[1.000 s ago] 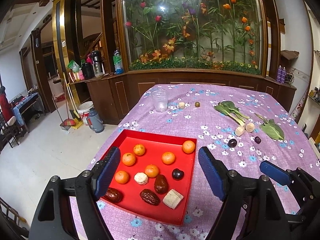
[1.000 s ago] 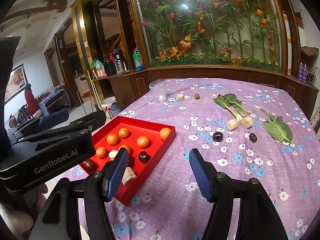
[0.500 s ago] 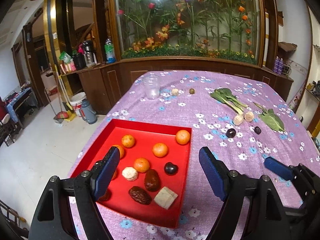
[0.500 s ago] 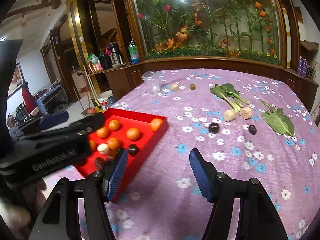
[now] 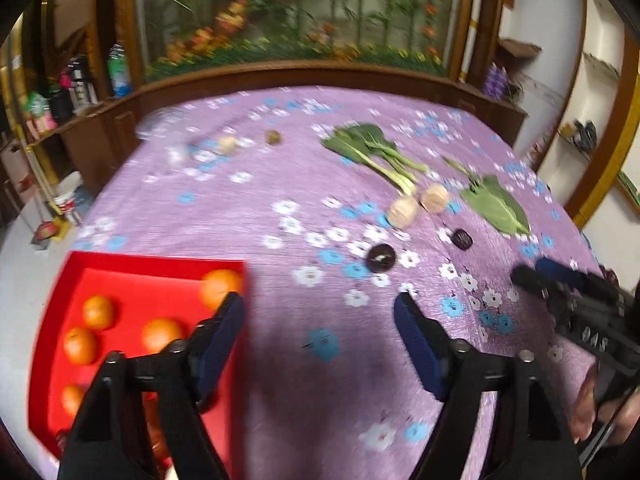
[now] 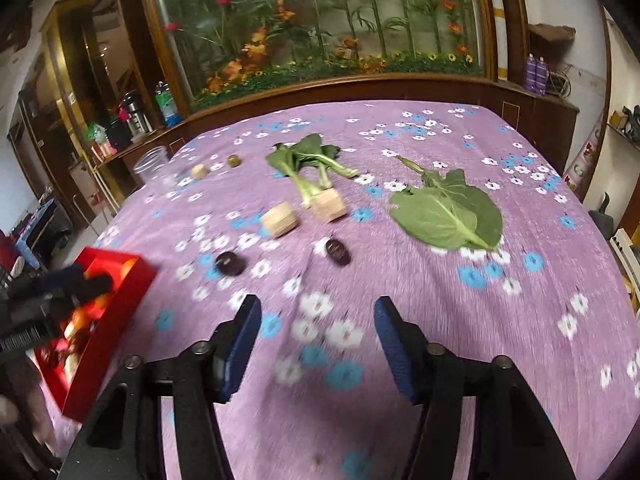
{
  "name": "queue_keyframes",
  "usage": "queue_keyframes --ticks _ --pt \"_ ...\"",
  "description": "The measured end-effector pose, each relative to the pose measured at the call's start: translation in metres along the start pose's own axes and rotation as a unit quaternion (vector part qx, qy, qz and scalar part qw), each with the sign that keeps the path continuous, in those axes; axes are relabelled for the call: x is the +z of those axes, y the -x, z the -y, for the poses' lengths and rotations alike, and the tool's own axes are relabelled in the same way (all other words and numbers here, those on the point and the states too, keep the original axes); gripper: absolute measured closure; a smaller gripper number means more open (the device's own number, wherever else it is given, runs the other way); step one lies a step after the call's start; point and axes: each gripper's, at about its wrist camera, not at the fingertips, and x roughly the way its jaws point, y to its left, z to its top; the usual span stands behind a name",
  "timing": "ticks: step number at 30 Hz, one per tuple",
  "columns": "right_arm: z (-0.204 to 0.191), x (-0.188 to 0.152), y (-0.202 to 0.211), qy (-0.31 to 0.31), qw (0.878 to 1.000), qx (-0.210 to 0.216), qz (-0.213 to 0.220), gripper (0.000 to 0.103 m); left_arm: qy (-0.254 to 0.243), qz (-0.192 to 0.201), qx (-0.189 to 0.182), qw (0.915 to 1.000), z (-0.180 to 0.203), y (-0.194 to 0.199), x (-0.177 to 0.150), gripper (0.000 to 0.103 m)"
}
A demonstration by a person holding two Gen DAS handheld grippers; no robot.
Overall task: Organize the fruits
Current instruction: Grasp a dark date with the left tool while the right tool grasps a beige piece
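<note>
A red tray (image 5: 132, 259) with several oranges (image 5: 98, 311) lies at the table's left edge; it also shows in the right wrist view (image 6: 120, 280). Two dark plums lie loose on the purple cloth: a round one (image 5: 381, 257) (image 6: 229, 263) and an oblong one (image 5: 462, 238) (image 6: 338, 251). My left gripper (image 5: 319, 314) is open and empty over the cloth just right of the tray. My right gripper (image 6: 317, 320) is open and empty, a short way in front of both plums.
Two tan cubes (image 6: 280, 220) (image 6: 329, 205), bok choy (image 6: 306, 160) and a loose green leaf (image 6: 448, 210) lie beyond the plums. A clear cup (image 6: 152, 164), a small pale ball (image 6: 199, 171) and a green-brown ball (image 6: 233, 160) sit at the far left. A wooden cabinet lines the far edge.
Both grippers have swung right and forward, away from the tray toward the plums. The tray has slid to the left edge of both views. Both stay open.
</note>
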Motion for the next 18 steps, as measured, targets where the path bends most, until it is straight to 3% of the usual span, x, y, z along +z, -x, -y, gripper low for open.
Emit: queue_keyframes --ticks 10,18 --pt "0.013 0.030 -0.066 0.004 0.999 0.006 -0.032 0.043 -0.046 -0.021 0.004 0.9987 0.026 -0.064 0.030 0.033" --pt "0.002 0.068 -0.098 0.037 0.999 0.003 -0.027 0.044 -0.048 -0.042 -0.009 0.9979 0.033 -0.095 0.029 0.033"
